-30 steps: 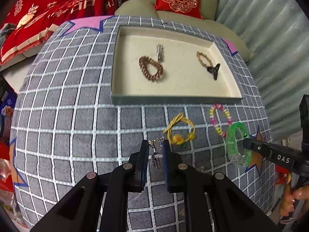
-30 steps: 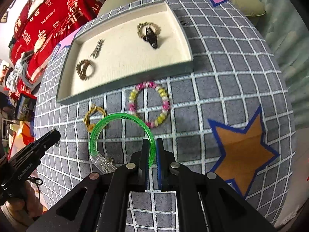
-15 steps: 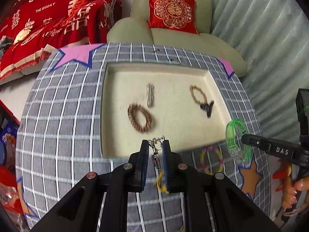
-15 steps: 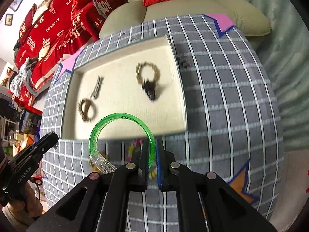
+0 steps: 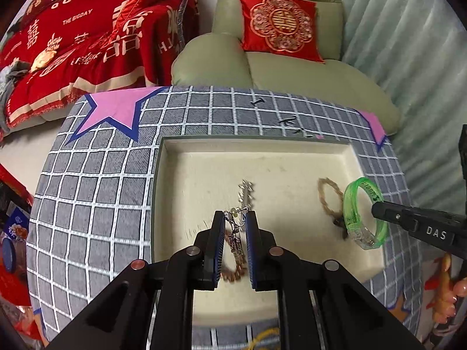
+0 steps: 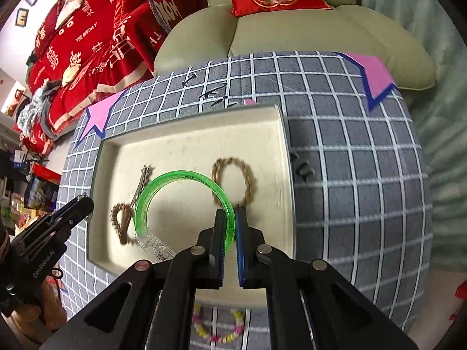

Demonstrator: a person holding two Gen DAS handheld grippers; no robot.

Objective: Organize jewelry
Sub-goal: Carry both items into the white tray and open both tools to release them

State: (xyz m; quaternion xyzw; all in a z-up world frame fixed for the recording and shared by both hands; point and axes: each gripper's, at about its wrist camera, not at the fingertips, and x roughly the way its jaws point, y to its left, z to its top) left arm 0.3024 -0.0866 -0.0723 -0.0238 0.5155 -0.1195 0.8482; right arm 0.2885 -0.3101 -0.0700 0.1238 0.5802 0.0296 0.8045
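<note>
Earring [image 5: 235, 234] is being pinched by the left gripper [image 5: 235, 218] over the tray [image 5: 292, 143]; bangle [image 6: 186, 201] is being clamped by the right gripper [image 6: 231, 218]. Brown bracelet [image 6: 121, 223] is being partly hidden, blurred; beaded bracelet [image 6: 217, 325] is being cut off below.

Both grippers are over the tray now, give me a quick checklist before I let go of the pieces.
1. Left gripper pinching the silver earring: ok.
2. Right gripper clamped on the green bangle: ok.
3. Both pieces over the tray: ok.
4. Bare tray floor under the bangle: not ok, the twine bracelet lies just beyond it.
5. Height above the tray floor: cannot tell.
</note>
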